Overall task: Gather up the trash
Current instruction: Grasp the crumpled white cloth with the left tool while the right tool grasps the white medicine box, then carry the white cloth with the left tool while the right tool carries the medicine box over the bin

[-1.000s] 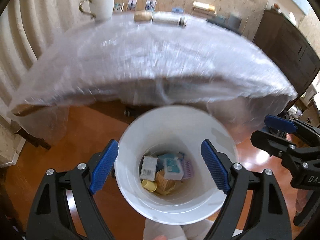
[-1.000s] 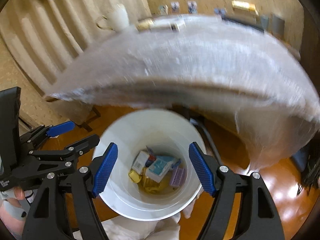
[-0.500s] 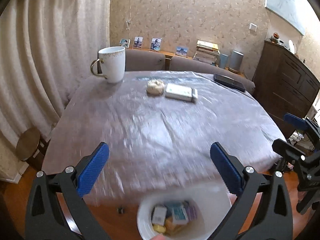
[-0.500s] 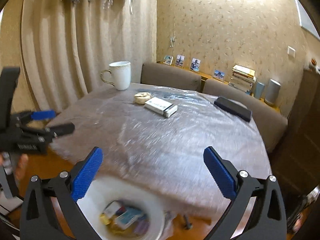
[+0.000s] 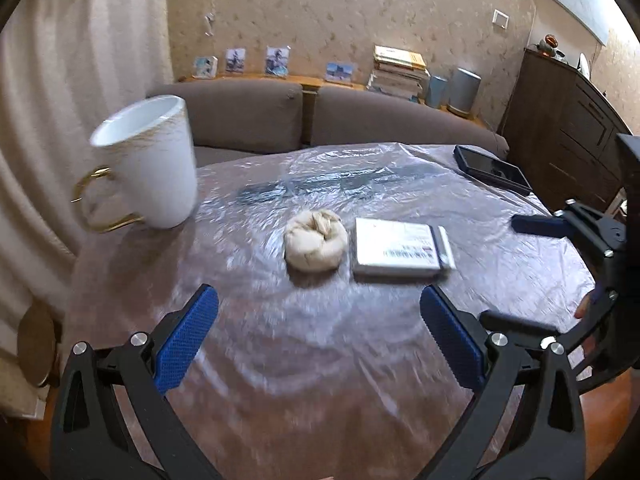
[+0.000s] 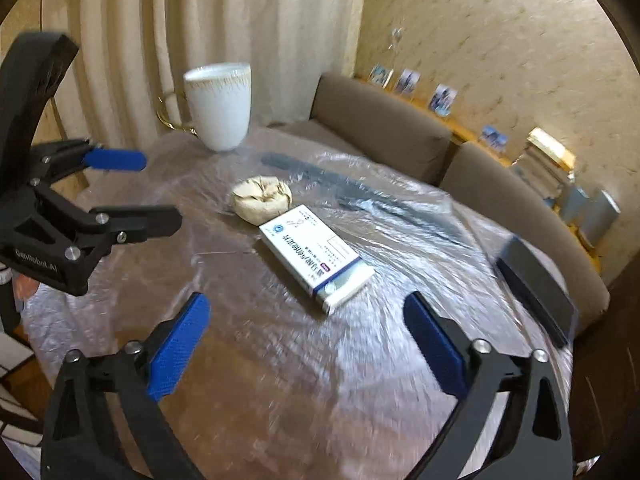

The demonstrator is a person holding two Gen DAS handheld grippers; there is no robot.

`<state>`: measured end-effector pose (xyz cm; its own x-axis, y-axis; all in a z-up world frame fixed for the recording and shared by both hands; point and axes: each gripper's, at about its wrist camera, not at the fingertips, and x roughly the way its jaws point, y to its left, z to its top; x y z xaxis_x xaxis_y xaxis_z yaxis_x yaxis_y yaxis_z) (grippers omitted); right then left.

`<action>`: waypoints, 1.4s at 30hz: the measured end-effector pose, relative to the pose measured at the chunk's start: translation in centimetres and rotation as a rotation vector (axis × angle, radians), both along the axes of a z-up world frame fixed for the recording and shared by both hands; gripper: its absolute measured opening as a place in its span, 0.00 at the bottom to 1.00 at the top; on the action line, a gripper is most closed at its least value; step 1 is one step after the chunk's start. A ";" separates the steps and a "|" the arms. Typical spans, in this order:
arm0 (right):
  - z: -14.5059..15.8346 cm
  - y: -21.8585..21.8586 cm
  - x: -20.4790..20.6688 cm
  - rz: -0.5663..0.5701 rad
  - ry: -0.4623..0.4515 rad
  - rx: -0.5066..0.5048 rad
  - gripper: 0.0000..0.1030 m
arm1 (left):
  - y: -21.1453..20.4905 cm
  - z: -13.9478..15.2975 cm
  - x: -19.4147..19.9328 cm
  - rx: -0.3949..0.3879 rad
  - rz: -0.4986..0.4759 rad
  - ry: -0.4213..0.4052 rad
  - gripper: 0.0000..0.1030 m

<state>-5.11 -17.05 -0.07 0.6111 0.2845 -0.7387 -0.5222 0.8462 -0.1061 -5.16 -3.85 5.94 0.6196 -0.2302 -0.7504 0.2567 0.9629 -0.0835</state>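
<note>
Both empty: the left hand-held gripper point(image 5: 318, 334) is spread wide, the right hand-held gripper point(image 6: 306, 346) is narrowing slightly, probably lined up for the crumpled wad point(image 5: 315, 239) and flat box point(image 5: 400, 248) left on the counter point(image 5: 300, 360).

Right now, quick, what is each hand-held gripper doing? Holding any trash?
Left hand-held gripper: open, holding nothing.
Right hand-held gripper: open and empty, jaws closing a little, above the plastic-covered table.

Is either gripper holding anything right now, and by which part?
Nothing is held. The left gripper is open and empty; the right gripper is empty, its jaws closing on nothing.
</note>
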 end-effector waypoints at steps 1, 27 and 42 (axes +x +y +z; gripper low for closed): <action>-0.4 0.1 0.5 0.002 0.009 -0.005 0.89 | 0.0 -0.4 0.9 -0.005 -0.006 0.012 0.98; -4.1 1.8 6.8 0.115 0.146 -0.036 0.52 | -1.3 -4.6 7.8 -0.049 -0.051 0.115 0.68; -3.1 -0.8 4.4 -0.018 0.132 0.055 0.50 | -3.0 -4.2 6.1 0.073 -0.048 0.026 0.50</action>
<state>-0.72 -17.85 -3.20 0.5154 0.3166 -0.7963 -0.5129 0.8584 0.0093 0.91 -6.83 1.72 0.5895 -0.2032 -0.7818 0.3013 0.9533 -0.0206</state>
